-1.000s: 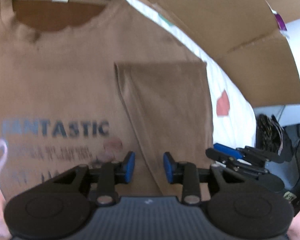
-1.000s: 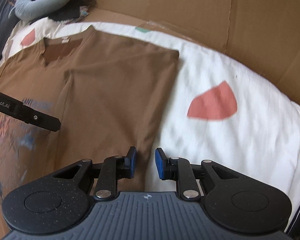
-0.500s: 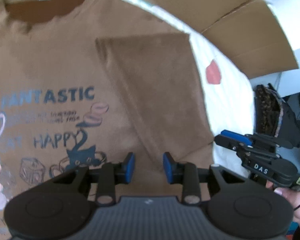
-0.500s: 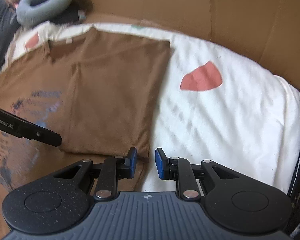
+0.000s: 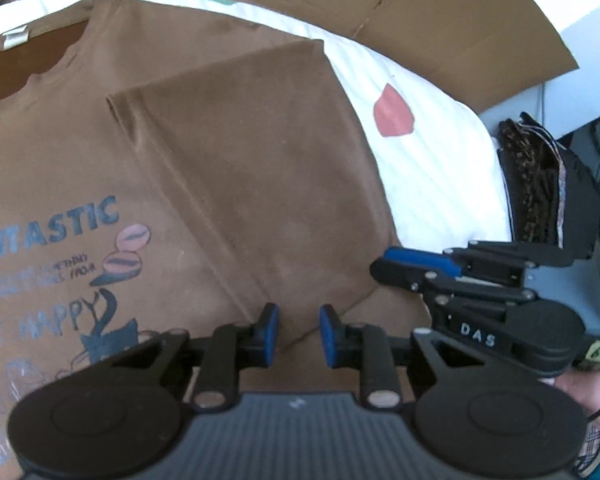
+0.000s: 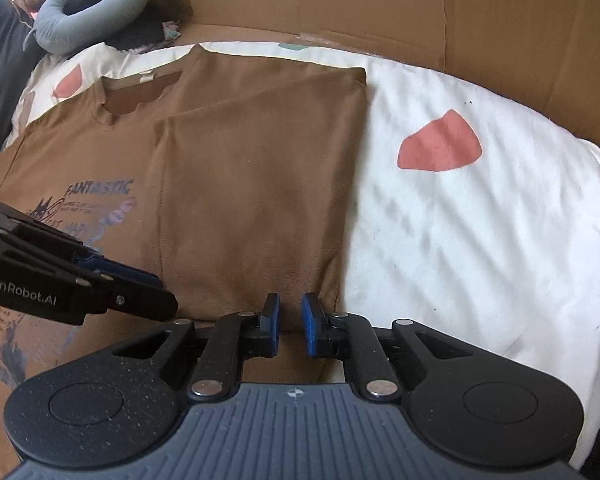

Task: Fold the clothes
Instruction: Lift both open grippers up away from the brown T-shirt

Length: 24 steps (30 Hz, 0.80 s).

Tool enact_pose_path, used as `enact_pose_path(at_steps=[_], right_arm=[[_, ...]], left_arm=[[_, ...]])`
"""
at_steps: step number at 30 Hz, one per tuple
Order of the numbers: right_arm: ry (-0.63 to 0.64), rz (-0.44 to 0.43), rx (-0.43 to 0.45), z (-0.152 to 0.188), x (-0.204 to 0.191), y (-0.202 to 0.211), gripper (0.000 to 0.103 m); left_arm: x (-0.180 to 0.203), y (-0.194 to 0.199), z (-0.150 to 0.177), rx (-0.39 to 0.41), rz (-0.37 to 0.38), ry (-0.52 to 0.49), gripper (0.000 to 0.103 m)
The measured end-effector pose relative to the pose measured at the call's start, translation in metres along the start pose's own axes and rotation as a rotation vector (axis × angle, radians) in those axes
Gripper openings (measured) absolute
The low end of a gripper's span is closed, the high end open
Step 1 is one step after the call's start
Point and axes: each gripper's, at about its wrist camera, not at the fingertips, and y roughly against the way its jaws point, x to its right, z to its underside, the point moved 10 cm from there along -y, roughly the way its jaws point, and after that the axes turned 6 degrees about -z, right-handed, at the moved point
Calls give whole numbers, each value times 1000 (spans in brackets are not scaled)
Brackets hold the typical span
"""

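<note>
A brown T-shirt [image 5: 80, 152] [image 6: 80, 148] with a blue "FANTASTIC" print lies flat on the bed, collar at the far side. Its right side is folded inward as a plain flap [image 5: 260, 168] [image 6: 260, 184]. My left gripper [image 5: 298, 334] [image 6: 140, 292] hovers over the flap's lower edge; its jaws are closing with nothing between them. My right gripper [image 6: 291, 322] [image 5: 416, 268] hangs over the flap's lower right corner, by the shirt's right edge. Its jaws are closing too, with a narrow empty gap.
A white sheet [image 6: 480, 240] with red patches [image 6: 440, 146] covers the bed to the right of the shirt. Cardboard walls [image 6: 380, 8] rise behind. A grey neck pillow [image 6: 88, 16] lies far left. Dark bags [image 5: 540, 184] stand past the bed's right edge. A hand [image 5: 572, 392] holds the right gripper.
Both grippers drew back from the shirt's upper part toward its lower half, so the flap's bottom edge came into view. Both pairs of jaws narrowed. The left view rolled.
</note>
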Motion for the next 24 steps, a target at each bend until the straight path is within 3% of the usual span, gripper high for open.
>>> enact_pose_path(at_steps=[4, 9, 16, 18, 24], right_arm=[[14, 5, -16, -1, -1, 0, 19], [-26, -5, -24, -10, 0, 14, 21], [-94, -56, -11, -28, -6, 58, 42], [-104, -56, -15, -34, -7, 72, 50], [-125, -18, -124, -39, -13, 116, 62]], left_arm=[[-2, 6, -3, -29, 2, 7, 29], [-6, 32, -10, -7, -16, 9, 44], [-13, 82, -13, 6, -75, 23, 59], [-15, 99, -13, 16, -95, 34, 75], [-17, 149, -4, 4, -150, 58, 82]])
